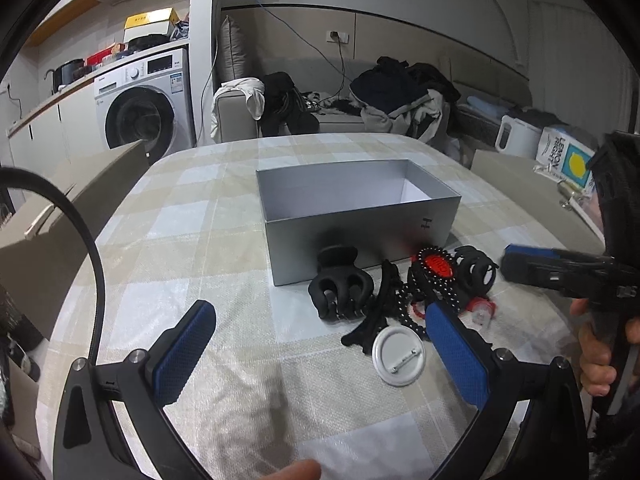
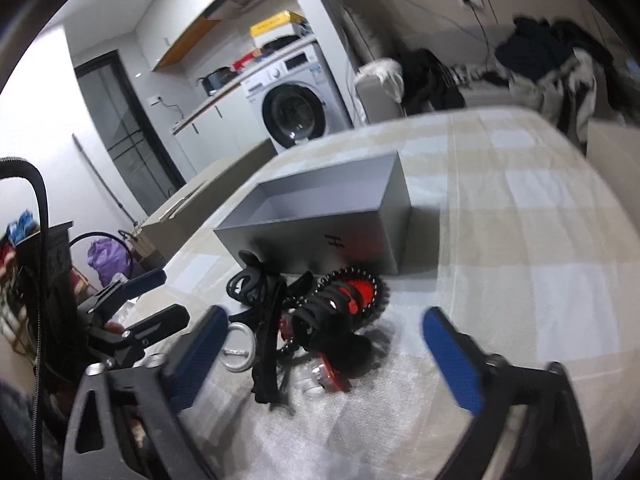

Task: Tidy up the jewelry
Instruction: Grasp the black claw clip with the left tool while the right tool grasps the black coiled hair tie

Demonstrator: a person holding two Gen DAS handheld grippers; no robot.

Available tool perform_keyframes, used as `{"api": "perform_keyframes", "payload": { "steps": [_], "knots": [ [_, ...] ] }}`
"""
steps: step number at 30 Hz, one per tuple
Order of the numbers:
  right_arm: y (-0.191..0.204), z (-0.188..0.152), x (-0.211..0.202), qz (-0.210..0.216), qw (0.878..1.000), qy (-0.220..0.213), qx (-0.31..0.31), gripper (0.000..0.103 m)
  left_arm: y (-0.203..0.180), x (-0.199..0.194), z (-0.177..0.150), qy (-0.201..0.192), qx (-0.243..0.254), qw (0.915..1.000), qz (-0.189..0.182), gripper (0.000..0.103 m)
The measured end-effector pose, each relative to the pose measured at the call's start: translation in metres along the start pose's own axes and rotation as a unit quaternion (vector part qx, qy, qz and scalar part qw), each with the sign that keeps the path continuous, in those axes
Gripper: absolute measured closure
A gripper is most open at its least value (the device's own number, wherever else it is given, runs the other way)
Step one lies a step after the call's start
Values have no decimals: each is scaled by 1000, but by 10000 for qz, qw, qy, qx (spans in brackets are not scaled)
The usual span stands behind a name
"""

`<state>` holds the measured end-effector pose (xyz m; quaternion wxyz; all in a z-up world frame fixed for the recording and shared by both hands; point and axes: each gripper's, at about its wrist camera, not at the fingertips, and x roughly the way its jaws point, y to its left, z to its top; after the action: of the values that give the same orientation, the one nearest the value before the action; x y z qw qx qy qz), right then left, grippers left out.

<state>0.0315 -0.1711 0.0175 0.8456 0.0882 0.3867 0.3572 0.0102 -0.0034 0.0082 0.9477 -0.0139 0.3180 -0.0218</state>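
A pile of hair clips and jewelry lies on the checked tablecloth in front of an open grey box [image 1: 356, 216] [image 2: 320, 236]. It holds a black claw clip [image 1: 340, 288], a long black clip [image 1: 376, 312], a black beaded string with a red piece [image 1: 436, 266] [image 2: 360, 290], a second claw clip [image 1: 476, 270] [image 2: 332, 332] and a white round badge [image 1: 398, 356] [image 2: 240, 350]. My left gripper [image 1: 320, 312] [image 2: 168, 296] stands open just short of the pile. My right gripper [image 2: 325, 314] [image 1: 516, 264] is open too, its pads wide on either side of the second claw clip without touching it.
A small red and clear piece [image 1: 482, 310] lies at the pile's right edge. Cardboard boxes [image 1: 80, 208] stand at the table's left and right. Behind are a washing machine [image 1: 140, 116] and a sofa with clothes [image 1: 400, 96]. A hand [image 1: 596, 360] holds the right gripper.
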Motion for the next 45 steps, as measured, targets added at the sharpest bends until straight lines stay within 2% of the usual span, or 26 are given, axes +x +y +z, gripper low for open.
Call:
{"api": "perform_keyframes", "payload": {
  "steps": [4,7,9,11,15,20,26,29,33,35,38,45],
  "knots": [
    [-5,3,9,170,9996,146,197,38,1,6,4,88,-74,9999,-15,1],
    [-4,2,12,188,9995,198,169,42,4,9,6,159,-109,9998,66,1],
    [-2,1,13,215,9994,246,143,58,7,13,9,262,-177,9995,-6,3],
    [-1,0,13,190,9993,291,125,66,10,17,11,363,-256,9990,-97,7],
    [-2,0,4,292,9995,33,123,67,12,26,12,539,-322,9977,-250,18],
    [-8,0,-5,462,9982,-237,299,67,8,29,11,623,-231,9974,-297,18],
    [-8,0,-10,538,9974,-334,347,67,9,36,13,778,-334,9956,-395,20],
    [-9,0,-10,577,9971,-328,362,67,9,42,15,889,-288,9950,-350,35],
    [-8,0,-11,562,9973,-327,336,67,13,45,12,1019,-388,9928,-497,46],
    [-8,0,-11,558,9973,-329,339,67,13,44,13,1025,-466,9917,-621,46],
    [-7,0,-11,580,9971,-330,365,67,16,43,12,1067,-566,9902,-695,61],
    [-10,1,-9,618,9969,-321,377,67,14,28,12,897,-541,9920,-710,61]
  ]
}}
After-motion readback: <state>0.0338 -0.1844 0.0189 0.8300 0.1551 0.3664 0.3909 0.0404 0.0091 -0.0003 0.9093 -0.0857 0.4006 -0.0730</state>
